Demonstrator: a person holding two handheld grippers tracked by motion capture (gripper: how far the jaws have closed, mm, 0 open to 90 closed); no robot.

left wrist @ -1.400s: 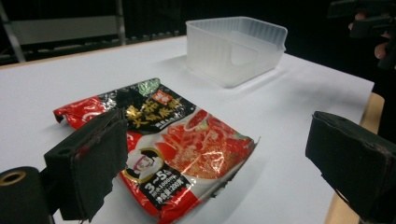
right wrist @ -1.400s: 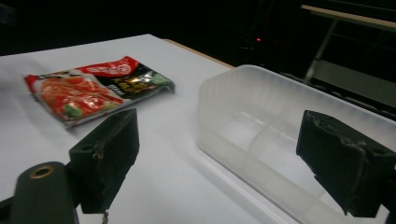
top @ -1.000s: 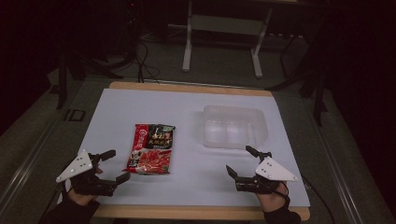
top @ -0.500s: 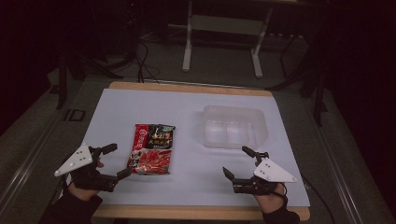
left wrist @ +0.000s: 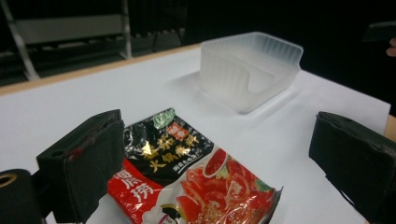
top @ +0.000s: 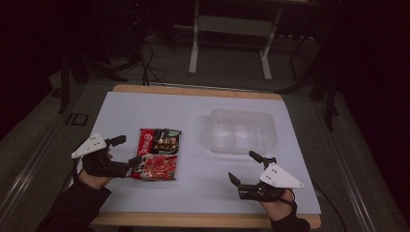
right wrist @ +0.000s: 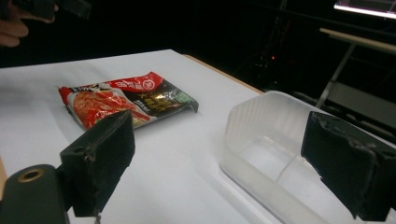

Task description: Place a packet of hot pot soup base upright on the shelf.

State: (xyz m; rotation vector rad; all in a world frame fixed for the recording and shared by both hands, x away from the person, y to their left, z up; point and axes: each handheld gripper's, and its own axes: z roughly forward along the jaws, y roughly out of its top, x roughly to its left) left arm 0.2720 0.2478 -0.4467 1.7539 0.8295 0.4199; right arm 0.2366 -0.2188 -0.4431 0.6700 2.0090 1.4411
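A red and black food packet [top: 158,153] lies flat on the white table cover [top: 193,116], left of centre. My left gripper [top: 128,151] is open at the packet's left edge, and its near jaw is by the packet's lower left corner. In the left gripper view, the packet [left wrist: 187,182] lies between the wide-apart jaws of the left gripper [left wrist: 219,172]. A clear plastic container [top: 241,130] stands right of centre. My right gripper [top: 243,166] is open in front of the container, holding nothing. The right gripper view shows the container [right wrist: 275,140] and packet [right wrist: 126,98] beyond the right gripper [right wrist: 224,158].
The wooden table edge [top: 203,220] runs along the front. A metal stand [top: 232,29] and cables sit on the dark floor behind the table. The other hand [right wrist: 14,23] appears at the top left of the right gripper view.
My left gripper has moved forward and to the right, up to the packet's left edge. The right gripper has shifted slightly left. Both stay open.
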